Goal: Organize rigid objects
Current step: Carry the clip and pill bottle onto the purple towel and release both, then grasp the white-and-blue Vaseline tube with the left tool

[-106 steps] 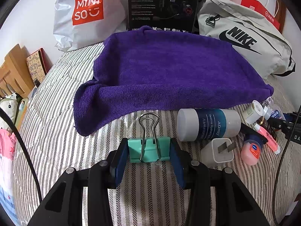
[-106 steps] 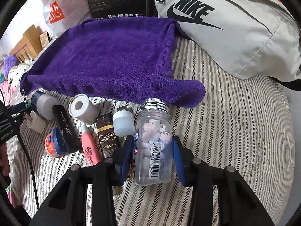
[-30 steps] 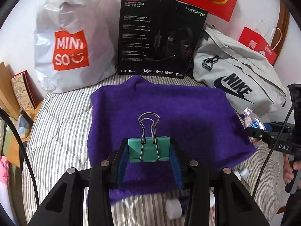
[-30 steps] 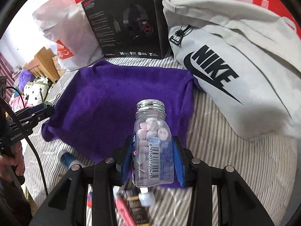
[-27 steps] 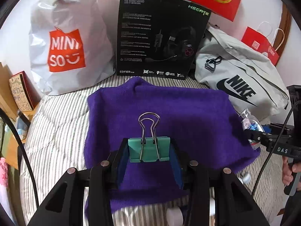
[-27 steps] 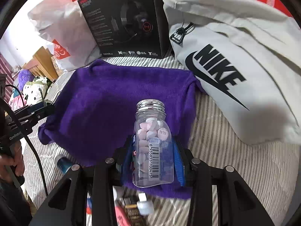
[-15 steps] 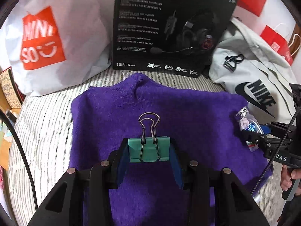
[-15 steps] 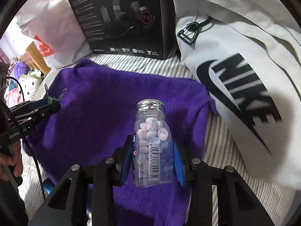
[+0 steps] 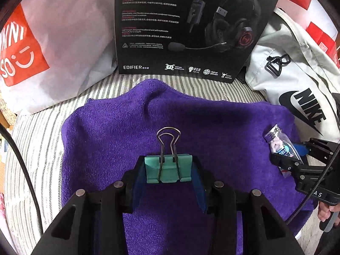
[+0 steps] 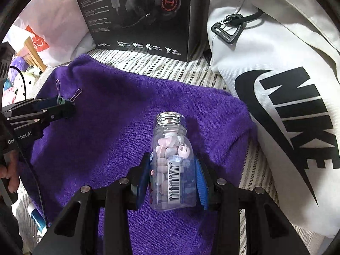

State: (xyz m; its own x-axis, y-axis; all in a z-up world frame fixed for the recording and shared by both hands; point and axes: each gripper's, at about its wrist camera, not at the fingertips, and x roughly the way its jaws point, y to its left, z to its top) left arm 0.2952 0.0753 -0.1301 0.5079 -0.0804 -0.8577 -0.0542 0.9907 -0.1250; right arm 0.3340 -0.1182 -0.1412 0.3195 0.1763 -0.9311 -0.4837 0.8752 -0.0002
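My left gripper [image 9: 169,175] is shut on a teal binder clip [image 9: 167,167] with wire handles and holds it over the middle of the purple towel [image 9: 119,127]. My right gripper [image 10: 173,176] is shut on a clear bottle [image 10: 173,161] with a silver cap and pink tablets, over the towel's [image 10: 119,110] right part. The bottle [image 9: 280,144] and right gripper [image 9: 297,163] show at the right of the left wrist view. The left gripper [image 10: 63,106] with the clip [image 10: 61,101] shows at the left of the right wrist view.
A black headset box [image 9: 191,27] stands behind the towel. A white Miniso bag [image 9: 42,48] is at back left, a grey Nike bag [image 10: 276,97] at right. The striped bedcover [image 9: 31,148] surrounds the towel. A small bottle [image 10: 36,214] lies at the towel's near left.
Both grippers have moved forward and lower over the purple towel, each still holding its object. The pile of small items has dropped out of view behind them.
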